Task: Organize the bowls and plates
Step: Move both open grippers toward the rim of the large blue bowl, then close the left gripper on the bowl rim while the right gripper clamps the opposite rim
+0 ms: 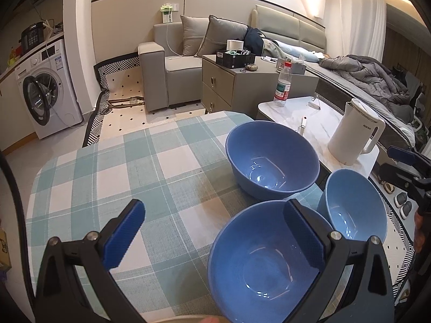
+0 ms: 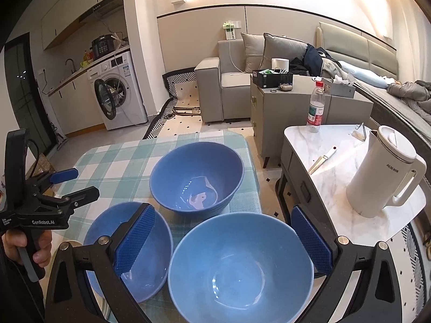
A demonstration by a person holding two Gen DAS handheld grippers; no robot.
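Observation:
Three empty blue bowls stand close together on the checked tablecloth (image 1: pixel 107 177). The far bowl (image 1: pixel 272 158) (image 2: pixel 196 177) is the deepest. My left gripper (image 1: pixel 214 215) is open above the near dark bowl (image 1: pixel 258 263) (image 2: pixel 129 250); its right finger hangs over that bowl's rim and its left finger over bare cloth. My right gripper (image 2: pixel 223 215) is open and straddles the lighter bowl (image 2: pixel 239 266) (image 1: pixel 353 212), one finger on each side of the rim. The left gripper (image 2: pixel 80 183) shows in the right wrist view, held by a hand, and the right gripper (image 1: pixel 404 167) shows in the left wrist view.
A marble side table (image 2: pixel 331 188) stands right of the cloth table, with a white kettle (image 2: pixel 385 177), a water bottle (image 2: pixel 315 107) and a knife (image 2: pixel 322 160). A beige rim (image 2: pixel 71 242) peeks out by the near dark bowl. The cloth table's right edge runs just past the bowls.

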